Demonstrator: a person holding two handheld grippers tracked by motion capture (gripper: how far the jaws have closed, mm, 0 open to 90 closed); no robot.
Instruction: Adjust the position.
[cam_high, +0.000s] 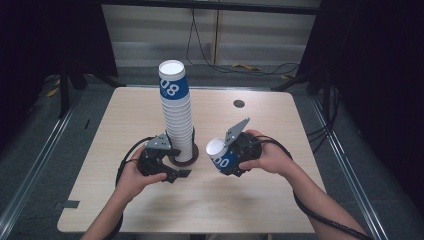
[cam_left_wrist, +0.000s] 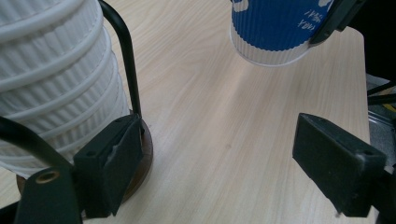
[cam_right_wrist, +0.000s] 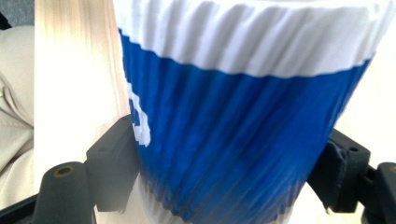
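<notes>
High view: a blue-and-white paper cup (cam_high: 221, 156) is clamped in the right gripper (cam_high: 231, 159), right of the cup stack (cam_high: 177, 117). Left gripper (cam_high: 172, 172) jaws are held apart, empty, beside the stack's base.

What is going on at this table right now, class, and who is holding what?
A person works at a wooden table with a gripper in each hand. The right gripper is shut on a single blue-and-white paper cup, held tilted above the table. The left gripper is open beside the base of a tall stack of cups, which stands on a round dark holder. Its near jaw sits right by the holder's rim, gripping nothing.
</notes>
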